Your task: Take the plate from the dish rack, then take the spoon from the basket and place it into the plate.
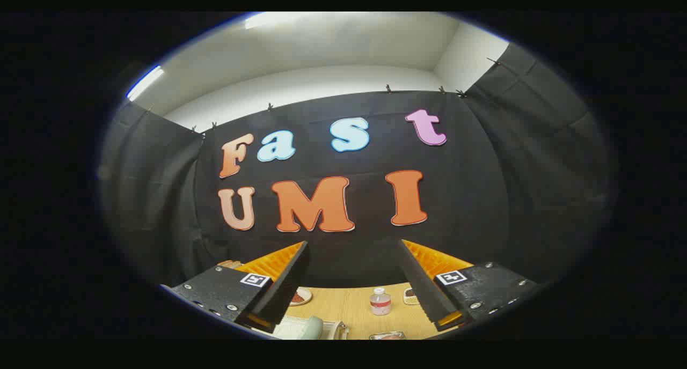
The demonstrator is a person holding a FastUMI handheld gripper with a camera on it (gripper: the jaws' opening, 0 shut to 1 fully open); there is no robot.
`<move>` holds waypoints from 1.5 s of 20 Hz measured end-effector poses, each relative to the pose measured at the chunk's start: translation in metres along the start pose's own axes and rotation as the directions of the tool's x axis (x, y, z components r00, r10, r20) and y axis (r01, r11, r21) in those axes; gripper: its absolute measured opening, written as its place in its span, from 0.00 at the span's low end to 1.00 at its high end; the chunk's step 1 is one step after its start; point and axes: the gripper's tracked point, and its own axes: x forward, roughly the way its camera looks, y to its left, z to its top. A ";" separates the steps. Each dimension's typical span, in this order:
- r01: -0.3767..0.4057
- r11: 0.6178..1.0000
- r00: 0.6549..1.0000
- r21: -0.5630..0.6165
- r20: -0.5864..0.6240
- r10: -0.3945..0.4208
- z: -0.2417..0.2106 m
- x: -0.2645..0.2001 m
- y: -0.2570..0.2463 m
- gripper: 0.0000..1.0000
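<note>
My gripper (pixel 354 251) is open and raised high over a wooden table (pixel 354 307), with nothing between its fingers. Its two fingers (pixel 287 275) stand wide apart and point toward the black cloth wall. Far below, between the fingers, a pale object (pixel 303 327) lies at the near edge of the table; I cannot tell whether it is part of the dish rack. The plate and the spoon are too small or too hidden to make out from here.
A small clear bottle with a white cap (pixel 380 301) stands on the table between the fingers. A small dish with reddish contents (pixel 300 296) sits beside the left finger, another small dish (pixel 410 295) beside the right finger. A flat container (pixel 386 335) lies at the near edge.
</note>
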 end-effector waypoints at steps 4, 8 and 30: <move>0.003 1.000 1.000 0.014 -0.007 -0.003 0.002 -0.002 -0.001 0.96; 0.001 1.000 1.000 0.007 0.003 -0.001 0.006 -0.005 -0.001 0.96; -0.077 0.996 0.994 -0.042 -0.078 0.074 -0.031 -0.010 0.039 0.97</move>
